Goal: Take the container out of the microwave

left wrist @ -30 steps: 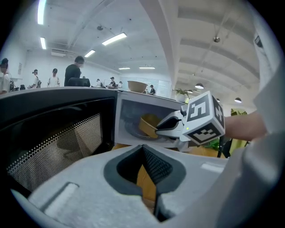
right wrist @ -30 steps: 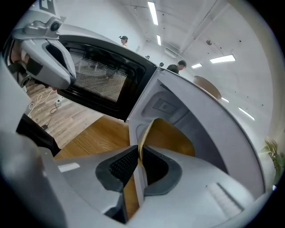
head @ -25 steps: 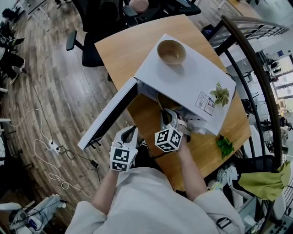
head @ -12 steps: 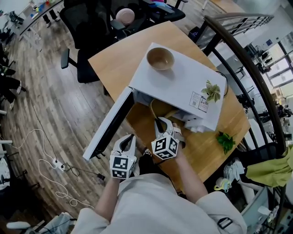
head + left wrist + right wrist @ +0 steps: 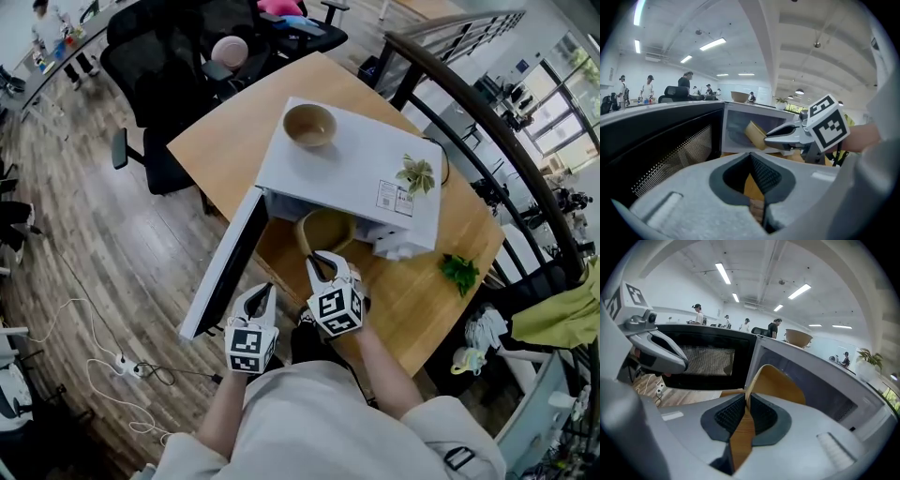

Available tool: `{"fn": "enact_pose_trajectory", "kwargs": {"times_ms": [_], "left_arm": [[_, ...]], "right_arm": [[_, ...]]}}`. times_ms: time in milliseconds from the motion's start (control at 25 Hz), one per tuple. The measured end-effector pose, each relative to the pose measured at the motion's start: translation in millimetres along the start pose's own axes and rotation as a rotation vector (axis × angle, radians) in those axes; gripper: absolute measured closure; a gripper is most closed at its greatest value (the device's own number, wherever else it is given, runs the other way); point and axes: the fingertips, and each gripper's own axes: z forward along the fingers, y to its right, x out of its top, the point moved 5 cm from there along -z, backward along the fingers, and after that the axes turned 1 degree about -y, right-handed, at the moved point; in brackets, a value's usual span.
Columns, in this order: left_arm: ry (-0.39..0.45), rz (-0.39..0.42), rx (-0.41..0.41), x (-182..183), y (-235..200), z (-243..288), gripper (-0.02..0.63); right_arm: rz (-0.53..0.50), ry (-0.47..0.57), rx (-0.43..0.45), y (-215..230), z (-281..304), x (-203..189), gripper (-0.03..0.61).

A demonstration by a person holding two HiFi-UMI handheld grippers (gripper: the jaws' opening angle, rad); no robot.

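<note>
Right gripper view shows the right gripper (image 5: 746, 404) with its jaws clamped on the rim of the container (image 5: 778, 383). The container is held tilted at the mouth of the microwave (image 5: 347, 173), over the bench (image 5: 417, 295). The left gripper (image 5: 266, 292) hangs beside the open door (image 5: 225, 267), jaws together and empty.

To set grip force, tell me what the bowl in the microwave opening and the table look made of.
Bowl: likely wood or bamboo, matt tan, with faint grain along its thin rim; plastic is possible.
Table: wood or wood-look laminate, smooth and evenly light brown; the pictures don't show which.
</note>
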Motion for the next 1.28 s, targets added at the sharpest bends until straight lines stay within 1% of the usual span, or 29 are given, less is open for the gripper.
{"fn": "enact_pose_trajectory", "kwargs": {"times_ms": [160,560,760,1000,1160,1280], "left_arm": [[0.007,0.009,-0.02,-1.3,0.7,-5.5,0.611],[0.025,0.037,-0.07,2.1,6.6,-11.0,0.611],[0.023,0.055,-0.104,1.4,13.4,-12.4,0.611],[0.037,0.073,-0.143,2.6,24.4,-18.3,0.611],[0.051,0.086,-0.169,6.1,30.5,-19.2,0.611],[0.059,0.091,-0.178,8.3,33.6,-22.0,0.611]], "right_arm": [[0.047,0.016,-0.009,-8.4,-10.6,0.8,0.531],[0.123,0.066,-0.057,-26.4,-36.2,6.7,0.531],[0.2,0.084,-0.08,-31.0,-50.5,0.9,0.531],[0.308,0.114,-0.072,-43.4,-66.9,-9.8,0.531],[0.338,0.139,-0.111,-44.2,-79.8,-12.5,0.532],[0.374,0.159,-0.122,-46.5,-89.2,-13.5,0.532]]}}
